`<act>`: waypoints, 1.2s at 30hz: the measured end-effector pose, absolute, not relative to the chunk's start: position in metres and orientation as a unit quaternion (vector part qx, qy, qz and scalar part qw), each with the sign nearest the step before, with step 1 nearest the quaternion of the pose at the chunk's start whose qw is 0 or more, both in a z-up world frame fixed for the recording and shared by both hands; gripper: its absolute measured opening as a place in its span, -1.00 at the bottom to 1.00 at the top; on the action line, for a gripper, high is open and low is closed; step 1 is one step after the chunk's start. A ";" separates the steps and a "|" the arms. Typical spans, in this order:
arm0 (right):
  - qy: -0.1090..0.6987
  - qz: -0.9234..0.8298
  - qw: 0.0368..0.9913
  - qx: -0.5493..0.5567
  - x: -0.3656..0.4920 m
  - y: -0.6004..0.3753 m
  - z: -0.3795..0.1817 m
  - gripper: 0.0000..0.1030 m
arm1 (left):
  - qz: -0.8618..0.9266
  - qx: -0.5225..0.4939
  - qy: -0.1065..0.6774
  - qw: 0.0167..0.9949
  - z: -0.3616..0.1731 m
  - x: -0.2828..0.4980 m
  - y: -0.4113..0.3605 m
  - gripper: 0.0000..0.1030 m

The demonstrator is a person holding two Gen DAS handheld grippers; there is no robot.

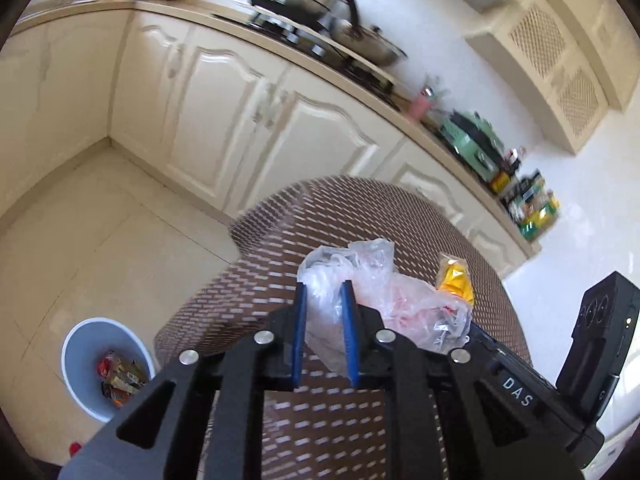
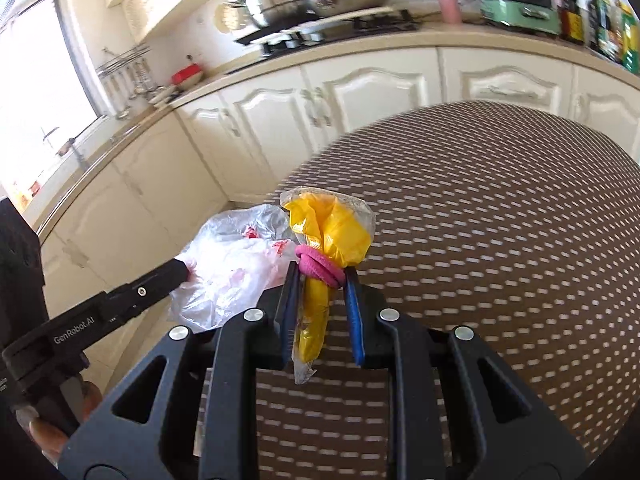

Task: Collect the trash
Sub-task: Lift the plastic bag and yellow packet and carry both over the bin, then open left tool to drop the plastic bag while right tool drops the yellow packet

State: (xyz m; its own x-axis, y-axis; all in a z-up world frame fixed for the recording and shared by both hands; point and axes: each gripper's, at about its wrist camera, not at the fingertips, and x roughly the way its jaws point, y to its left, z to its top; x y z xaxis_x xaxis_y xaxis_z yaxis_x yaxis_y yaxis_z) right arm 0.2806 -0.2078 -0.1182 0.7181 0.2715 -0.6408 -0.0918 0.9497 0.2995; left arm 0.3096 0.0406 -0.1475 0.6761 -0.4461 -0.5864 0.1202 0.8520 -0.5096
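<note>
Trash is partly binned: wrappers lie in the blue bin (image 1: 105,364). Left gripper (image 1: 325,330) clamps a clear plastic bag (image 1: 360,280), right gripper (image 2: 320,304) a yellow wrapper (image 2: 328,236), both above the table (image 2: 500,240), undropped.

"DAS" on right gripper (image 1: 516,390); "GenRobot.AI" on left gripper (image 2: 74,332).

Motion blurs the stovetop pots (image 1: 320,4) and counter bottles (image 2: 600,16).
</note>
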 end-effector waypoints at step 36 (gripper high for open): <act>0.529 0.232 0.816 -0.002 0.344 0.085 -0.343 -0.58 | 0.178 -0.225 0.483 0.827 -0.376 0.300 0.291 -0.72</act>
State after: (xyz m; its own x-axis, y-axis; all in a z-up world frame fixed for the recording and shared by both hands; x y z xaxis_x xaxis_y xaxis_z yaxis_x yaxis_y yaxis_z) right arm 0.3439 0.0849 -0.3426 0.3319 0.3762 -0.8650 -0.3804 0.8925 0.2422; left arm 0.3002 0.2907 -0.3757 0.4696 0.0766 -0.8795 -0.5112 0.8358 -0.2002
